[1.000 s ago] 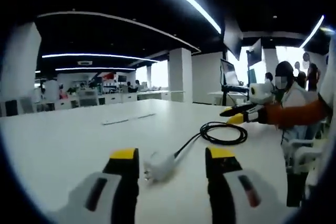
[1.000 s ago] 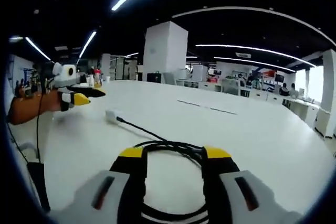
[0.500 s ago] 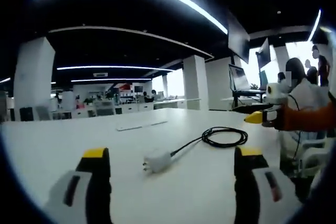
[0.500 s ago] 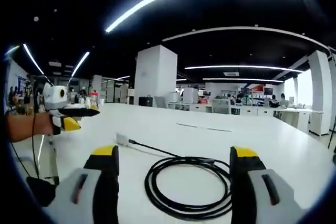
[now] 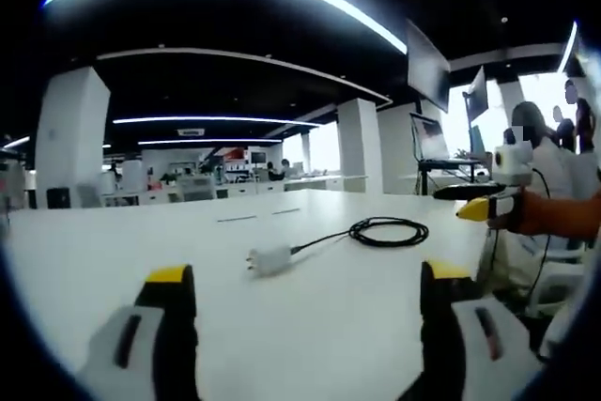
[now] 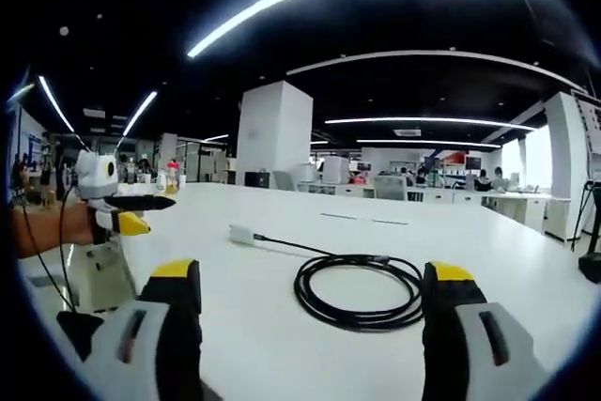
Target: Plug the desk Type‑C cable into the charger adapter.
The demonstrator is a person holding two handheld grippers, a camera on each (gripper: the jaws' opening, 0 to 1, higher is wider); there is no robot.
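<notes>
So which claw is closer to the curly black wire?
Probably the right gripper. The coiled cable lies on the table just ahead of its open jaws. The left gripper faces the white adapter, with the coil farther beyond.

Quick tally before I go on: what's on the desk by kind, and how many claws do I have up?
Charger adapter: 1
Coiled black cable: 1
Claws: 2, left claw and right claw, both open, holding nothing
Total: 4
</notes>
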